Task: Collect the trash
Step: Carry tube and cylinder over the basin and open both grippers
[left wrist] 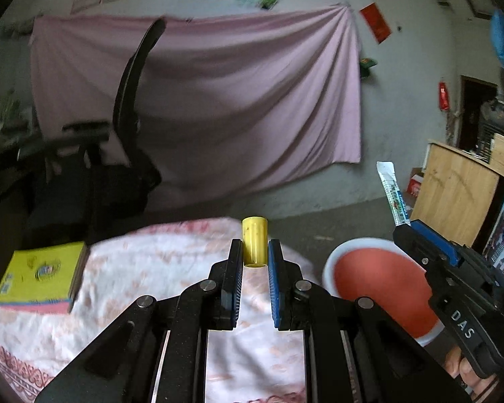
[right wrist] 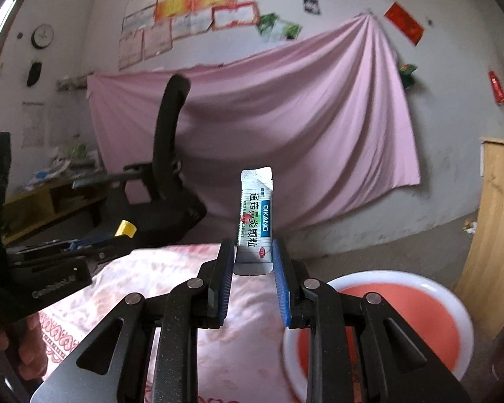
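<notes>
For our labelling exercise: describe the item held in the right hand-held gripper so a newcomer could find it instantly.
Start at the pink sheet hung on the far wall, then drop to the right hand-held gripper in front of it. Upright between its blue pads is a slim white sachet with a blue DIKANG stripe and Chinese print. The left hand-held gripper holds a plain yellow tube instead.

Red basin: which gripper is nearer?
Right. The right gripper, holding the sachet, hangs at the red basin's near-left rim; the left gripper, clamping the yellow tube, is over the table, farther left.
</notes>
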Available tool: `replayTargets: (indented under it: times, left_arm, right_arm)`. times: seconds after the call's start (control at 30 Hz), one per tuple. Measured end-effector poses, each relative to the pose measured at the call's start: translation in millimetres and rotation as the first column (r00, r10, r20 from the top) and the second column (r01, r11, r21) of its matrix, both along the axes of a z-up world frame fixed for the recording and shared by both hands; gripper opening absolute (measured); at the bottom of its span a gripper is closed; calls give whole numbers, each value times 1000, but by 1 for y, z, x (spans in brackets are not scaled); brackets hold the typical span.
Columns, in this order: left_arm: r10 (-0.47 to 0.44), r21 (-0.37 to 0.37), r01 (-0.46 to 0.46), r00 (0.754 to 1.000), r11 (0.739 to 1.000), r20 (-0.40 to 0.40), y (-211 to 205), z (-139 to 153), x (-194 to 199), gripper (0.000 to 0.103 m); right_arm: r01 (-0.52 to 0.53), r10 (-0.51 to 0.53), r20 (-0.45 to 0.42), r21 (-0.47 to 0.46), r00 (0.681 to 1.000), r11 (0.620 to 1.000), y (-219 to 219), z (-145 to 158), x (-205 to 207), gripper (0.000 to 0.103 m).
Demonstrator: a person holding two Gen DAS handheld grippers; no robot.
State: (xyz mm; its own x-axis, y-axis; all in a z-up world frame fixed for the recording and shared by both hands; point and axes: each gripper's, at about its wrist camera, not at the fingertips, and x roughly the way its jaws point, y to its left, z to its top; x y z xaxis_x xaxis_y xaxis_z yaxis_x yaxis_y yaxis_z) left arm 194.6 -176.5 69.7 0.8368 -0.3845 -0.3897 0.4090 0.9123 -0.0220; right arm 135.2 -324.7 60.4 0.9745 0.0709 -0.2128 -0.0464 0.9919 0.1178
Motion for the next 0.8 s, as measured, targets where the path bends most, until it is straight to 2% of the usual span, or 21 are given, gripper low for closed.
replayTargets:
  times: [0.17,0.33,0.53,0.8]
  left_arm:
    - [-58,16,57,995,998,80,-22,13,-22,11]
    - [-116,32,113,986,993,121,-42,15,-35,12]
    - [-172,40,169,977,985,127,-62,7,-36,12]
    - [-256,52,252,962,966,95,-101,-4,-41,12]
  right_arm:
    - [63,-63,51,3,997,998,-20,7,-14,21]
    - [112,-112,58,11,992,994,-37,6,-24,21]
    - [159,-160,51,19,986,987,-60,5,-38,21]
    - [213,-213,-2,57,977,975,-89,-5,-44,21]
